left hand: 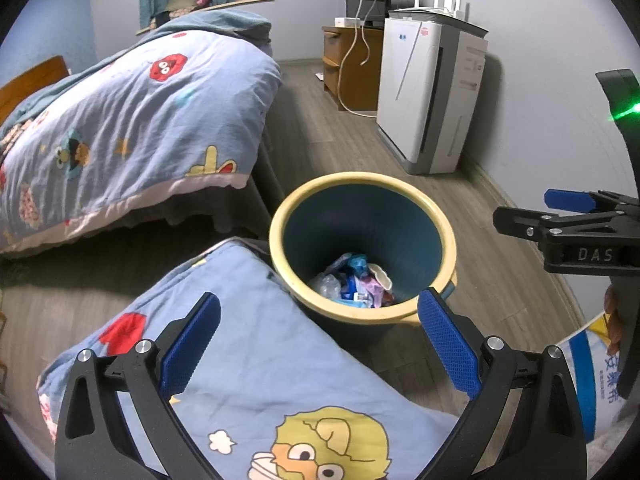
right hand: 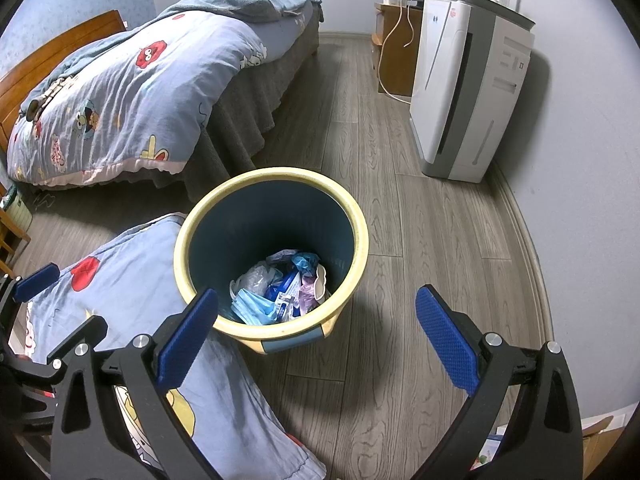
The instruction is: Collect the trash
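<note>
A round bin (right hand: 362, 236) with a cream rim and dark blue inside stands on the grey wooden floor (right hand: 420, 240) in a bedroom, just right of a pillow (right hand: 132, 292) in a blue cartoon-print cover that lies against its left side. The trash (right hand: 280, 284) sits at the bottom of the bin: crumpled clear plastic, a pale blue face mask, blue and white wrappers and a scrap of white paper. The right claw (right hand: 316, 310) hangs above the near rim of the bin with its blue pads spread wide and nothing between them; its left pad lies over the rim where bin and pillow meet, its right pad over bare floor. The left claw (left hand: 318, 346) is likewise released and empty, held over the pillow, with its right pad near the bin's near rim. In the left wrist view the right claw shows at the right edge, side on. Far left is a bed (right hand: 120, 92) with a matching quilt and a wooden headboard. Against the far right wall stands a tall white air purifier (right hand: 468, 88), with a router (left hand: 438, 0) on top, and beyond it a small wooden cabinet (left hand: 350, 64) with white cables hanging down its front.
</note>
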A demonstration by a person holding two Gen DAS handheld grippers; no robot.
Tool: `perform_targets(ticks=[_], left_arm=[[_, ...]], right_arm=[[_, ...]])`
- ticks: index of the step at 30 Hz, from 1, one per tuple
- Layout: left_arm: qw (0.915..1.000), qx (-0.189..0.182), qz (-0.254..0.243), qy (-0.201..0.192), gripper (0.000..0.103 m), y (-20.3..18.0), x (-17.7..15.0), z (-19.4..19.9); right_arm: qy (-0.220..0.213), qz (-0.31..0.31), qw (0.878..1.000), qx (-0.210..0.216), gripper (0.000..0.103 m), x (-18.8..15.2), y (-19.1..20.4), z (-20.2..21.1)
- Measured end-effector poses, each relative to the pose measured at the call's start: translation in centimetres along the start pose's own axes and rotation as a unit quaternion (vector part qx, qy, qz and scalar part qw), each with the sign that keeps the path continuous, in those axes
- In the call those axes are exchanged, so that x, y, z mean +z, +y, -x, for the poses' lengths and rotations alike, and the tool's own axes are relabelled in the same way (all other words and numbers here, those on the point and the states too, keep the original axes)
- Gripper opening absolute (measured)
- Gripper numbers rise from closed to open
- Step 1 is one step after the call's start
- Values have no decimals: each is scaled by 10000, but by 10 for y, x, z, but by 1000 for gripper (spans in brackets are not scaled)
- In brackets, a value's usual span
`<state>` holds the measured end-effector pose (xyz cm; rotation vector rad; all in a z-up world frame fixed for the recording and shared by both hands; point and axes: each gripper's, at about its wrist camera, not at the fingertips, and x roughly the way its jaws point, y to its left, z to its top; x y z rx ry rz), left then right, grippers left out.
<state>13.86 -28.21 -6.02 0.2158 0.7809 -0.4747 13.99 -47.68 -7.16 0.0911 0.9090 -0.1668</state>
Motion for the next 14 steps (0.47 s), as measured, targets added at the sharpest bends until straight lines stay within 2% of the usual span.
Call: perform_targets(ticks=[14], left_arm=[[9999, -41, -32, 90, 98, 0, -1, 2]], right_arm=[[23, -71, 10000, -14, 97, 1, 0, 1]])
